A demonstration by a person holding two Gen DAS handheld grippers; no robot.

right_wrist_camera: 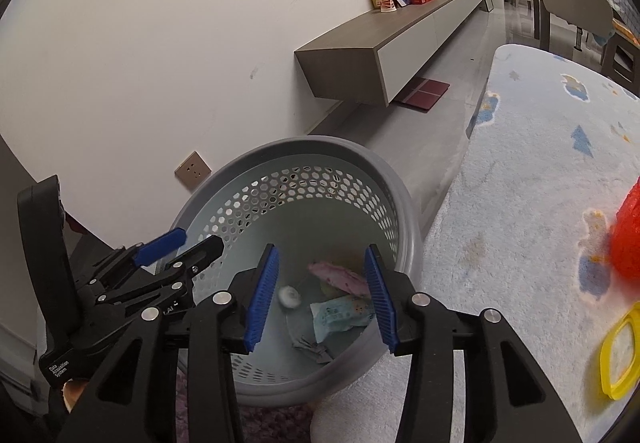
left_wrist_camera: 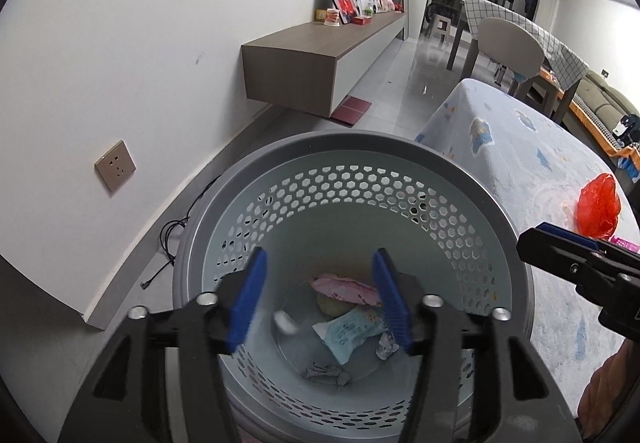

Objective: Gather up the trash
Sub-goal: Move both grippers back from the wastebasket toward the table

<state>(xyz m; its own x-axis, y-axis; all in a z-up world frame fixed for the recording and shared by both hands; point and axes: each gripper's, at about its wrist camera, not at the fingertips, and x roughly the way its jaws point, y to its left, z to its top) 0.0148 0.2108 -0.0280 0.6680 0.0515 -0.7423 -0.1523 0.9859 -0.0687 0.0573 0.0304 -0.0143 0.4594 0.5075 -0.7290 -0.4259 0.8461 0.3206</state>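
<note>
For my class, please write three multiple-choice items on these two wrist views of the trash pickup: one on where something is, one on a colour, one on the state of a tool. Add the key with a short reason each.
1. Where does the red plastic bag lie?
A. in the basket
B. on the pale blue rug
C. on the wall shelf

2. What colour are the pads on each tool?
A. blue
B. yellow
C. green

3. How do the jaws of the left tool stand above the basket?
A. shut on a wrapper
B. shut on nothing
C. apart, holding nothing

Key:
1 B, it sits on the rug beside the basket.
2 A, both views show blue pads.
3 C, wrappers show between the spread pads.
</note>
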